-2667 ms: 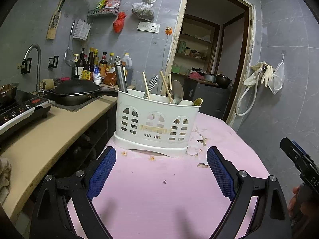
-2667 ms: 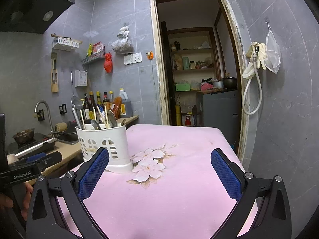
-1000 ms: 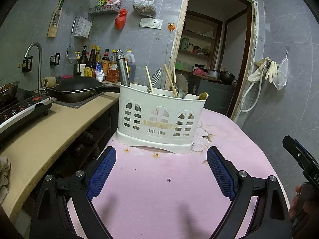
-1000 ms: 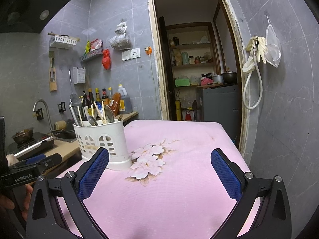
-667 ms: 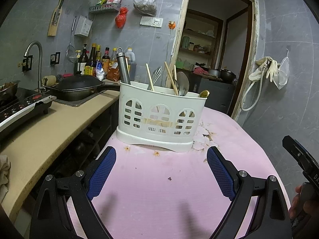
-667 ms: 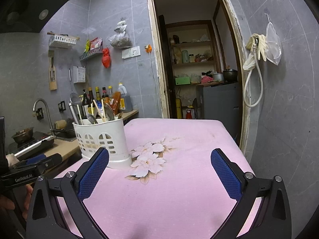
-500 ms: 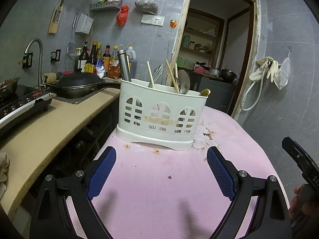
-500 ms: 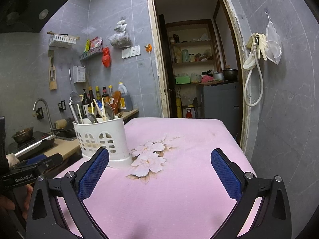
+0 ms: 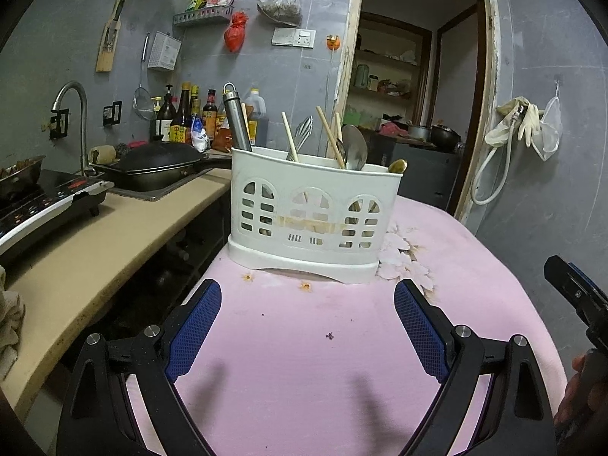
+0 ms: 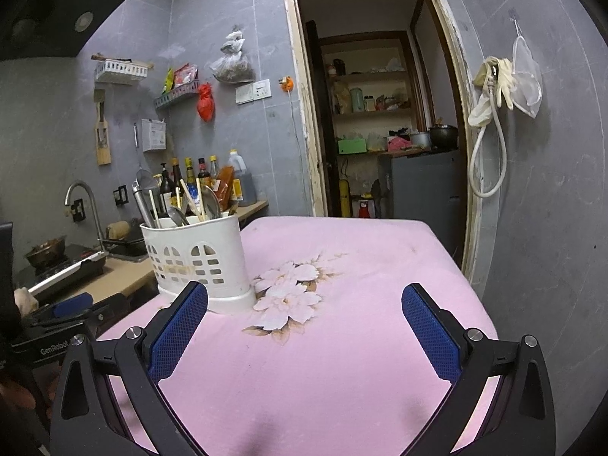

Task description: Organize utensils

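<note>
With both the left gripper (image 9: 304,311) and right gripper (image 10: 304,315) spread wide and empty, the white utensil caddy (image 9: 313,214) at twelve o'clock on the pink table (image 9: 342,361) could tip if nudged high.

Left gripper (image 9: 304,306) gapes wide, empty; right gripper (image 10: 304,306) likewise.

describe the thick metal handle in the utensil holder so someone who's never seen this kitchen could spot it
On the pink tablecloth stands a white plastic utensil holder with arched cut-outs. At its end nearest the kitchen counter, a stainless steel handle leans up out of the rim. Unlike the thin wooden chopsticks and spoons beside it, it is a thick tube topped by a hanging loop.
</note>
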Demonstrator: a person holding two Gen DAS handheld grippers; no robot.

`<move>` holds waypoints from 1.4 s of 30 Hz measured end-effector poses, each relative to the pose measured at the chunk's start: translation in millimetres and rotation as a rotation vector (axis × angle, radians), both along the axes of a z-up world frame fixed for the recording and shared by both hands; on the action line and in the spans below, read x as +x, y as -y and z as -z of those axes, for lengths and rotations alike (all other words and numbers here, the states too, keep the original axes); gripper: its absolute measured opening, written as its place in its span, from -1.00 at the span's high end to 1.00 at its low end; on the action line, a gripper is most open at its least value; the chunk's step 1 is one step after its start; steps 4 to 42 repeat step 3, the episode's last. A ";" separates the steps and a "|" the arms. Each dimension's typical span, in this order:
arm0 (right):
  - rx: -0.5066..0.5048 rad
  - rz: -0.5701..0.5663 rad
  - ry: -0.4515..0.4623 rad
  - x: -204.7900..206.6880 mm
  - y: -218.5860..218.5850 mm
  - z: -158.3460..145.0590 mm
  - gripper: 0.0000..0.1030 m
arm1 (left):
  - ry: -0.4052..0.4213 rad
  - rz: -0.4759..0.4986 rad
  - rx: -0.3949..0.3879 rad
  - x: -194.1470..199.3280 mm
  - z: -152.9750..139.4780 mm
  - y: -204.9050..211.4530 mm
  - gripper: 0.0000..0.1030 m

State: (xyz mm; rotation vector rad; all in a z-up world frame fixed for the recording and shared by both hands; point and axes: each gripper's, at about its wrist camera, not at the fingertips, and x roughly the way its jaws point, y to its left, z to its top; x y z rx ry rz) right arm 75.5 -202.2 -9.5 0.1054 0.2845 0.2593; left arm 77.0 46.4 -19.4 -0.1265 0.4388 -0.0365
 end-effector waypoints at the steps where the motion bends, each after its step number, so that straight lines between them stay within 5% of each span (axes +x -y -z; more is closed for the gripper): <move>1: 0.001 0.001 -0.004 0.8 0.6 0.9 -1.00 | -0.005 0.002 0.001 1.4 0.9 0.3 -0.73; 42: 0.005 0.001 -0.014 3.0 1.6 2.8 -1.00 | -0.016 0.002 -0.001 3.4 1.4 -0.4 -0.73</move>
